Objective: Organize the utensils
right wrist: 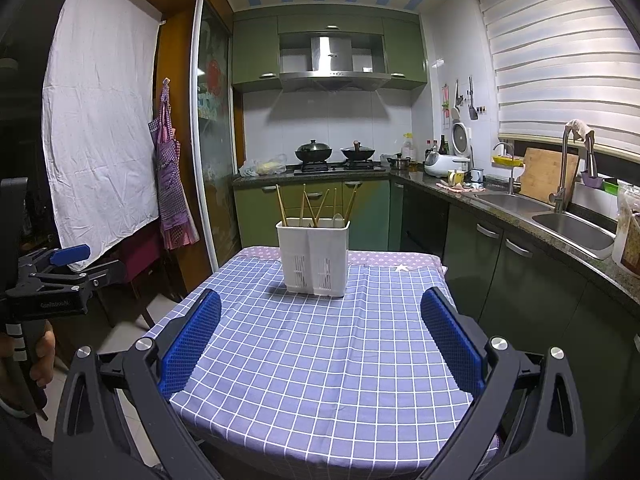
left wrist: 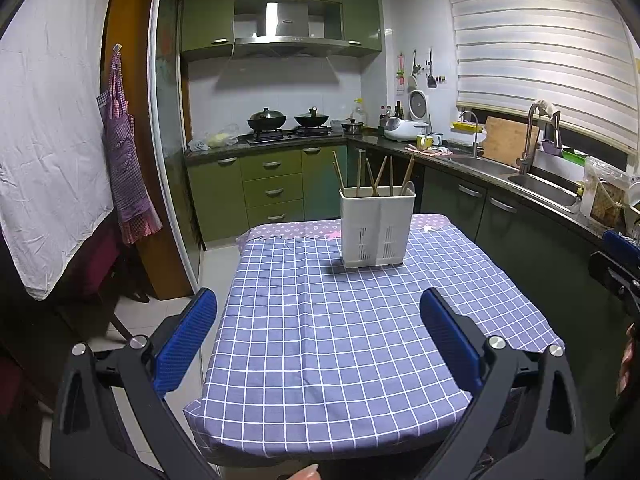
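A white two-compartment utensil holder (left wrist: 377, 227) stands upright at the far end of a table with a purple checked cloth (left wrist: 340, 340). Several wooden chopsticks (left wrist: 374, 176) and a pale spoon (left wrist: 408, 188) stick up out of it. It also shows in the right wrist view (right wrist: 313, 257), with chopsticks (right wrist: 312, 206) and spoon (right wrist: 338, 220). My left gripper (left wrist: 318, 316) is open and empty, held over the table's near end. My right gripper (right wrist: 320, 314) is open and empty, also well short of the holder. The left gripper shows at the left edge of the right wrist view (right wrist: 68, 264).
A kitchen counter with a double sink (right wrist: 560, 220) runs along the right side. A stove with two woks (left wrist: 288, 122) is at the back. A white sheet (left wrist: 48, 140) and an apron (left wrist: 124, 168) hang at the left. The table's cloth (right wrist: 320, 360) is bare except for the holder.
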The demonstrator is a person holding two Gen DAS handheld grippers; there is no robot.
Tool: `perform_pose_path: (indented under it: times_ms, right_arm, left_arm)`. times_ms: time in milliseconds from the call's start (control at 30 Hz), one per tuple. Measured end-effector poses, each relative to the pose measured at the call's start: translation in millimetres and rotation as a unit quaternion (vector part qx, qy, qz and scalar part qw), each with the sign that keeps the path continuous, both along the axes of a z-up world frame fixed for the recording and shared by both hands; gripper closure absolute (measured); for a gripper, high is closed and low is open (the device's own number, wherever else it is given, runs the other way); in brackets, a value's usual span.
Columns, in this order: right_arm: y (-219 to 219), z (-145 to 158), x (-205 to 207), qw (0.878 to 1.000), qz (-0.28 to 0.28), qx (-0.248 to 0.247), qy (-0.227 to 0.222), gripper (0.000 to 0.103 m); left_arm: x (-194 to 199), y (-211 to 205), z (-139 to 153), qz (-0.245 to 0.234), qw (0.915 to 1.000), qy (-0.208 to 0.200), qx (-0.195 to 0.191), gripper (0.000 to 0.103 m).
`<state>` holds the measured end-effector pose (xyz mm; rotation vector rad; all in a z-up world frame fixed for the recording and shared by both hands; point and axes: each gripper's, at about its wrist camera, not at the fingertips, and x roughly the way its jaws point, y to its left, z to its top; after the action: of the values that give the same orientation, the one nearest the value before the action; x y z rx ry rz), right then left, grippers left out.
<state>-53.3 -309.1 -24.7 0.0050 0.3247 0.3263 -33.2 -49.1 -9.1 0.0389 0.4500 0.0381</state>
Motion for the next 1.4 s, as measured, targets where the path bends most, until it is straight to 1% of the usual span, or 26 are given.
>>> perform_pose_path:
  times_ms: [867, 1067, 1133, 1200, 1267, 1300, 1333, 1400]
  right_arm:
    - [-1.6, -2.3, 1.9, 1.0, 0.001, 0.002, 0.002, 0.005]
    - [0.9, -8.3, 8.5, 1.0, 0.002, 0.001, 0.013, 0.005]
    - [2.4, -12.7, 15.2, 1.0, -0.001, -0.002, 0.022, 0.005]
    - [4.7, -17.1, 23.1, 1.0, -0.002, -0.004, 0.031, 0.005]
    - [5.9, -24.5, 35.0, 0.999, -0.002, -0.002, 0.046, 0.005]
    - [6.0, -28.0, 39.9, 0.999, -0.002, -0.002, 0.053, 0.005]
    - [7.1, -33.2, 47.2, 0.998, -0.002, -0.002, 0.063, 0.005]
    - [8.0, -42.8, 61.5, 0.997, -0.004, -0.004, 0.082, 0.005]
  left_arm:
    - [4.2, -2.8, -0.7, -0.007, 0.9999, 0.008, 0.004, 0.006]
    - [14.1, -5.4, -6.2, -0.011, 0.9997, 0.02, 0.004, 0.006]
    - [25.9, -4.1, -11.1, -0.016, 0.9993, 0.035, -0.006, 0.006]
    - [39.9, -0.3, -18.3, -0.024, 0.9979, 0.055, -0.025, 0.006]
    - [59.3, 5.8, -28.7, -0.039, 0.9943, 0.078, -0.062, 0.006]
    - [66.3, 8.2, -33.2, -0.043, 0.9935, 0.075, -0.075, 0.006]
    - [70.7, 8.7, -37.2, -0.042, 0.9938, 0.068, -0.077, 0.006]
    - [80.6, 8.4, -43.7, -0.036, 0.9949, 0.061, -0.072, 0.006]
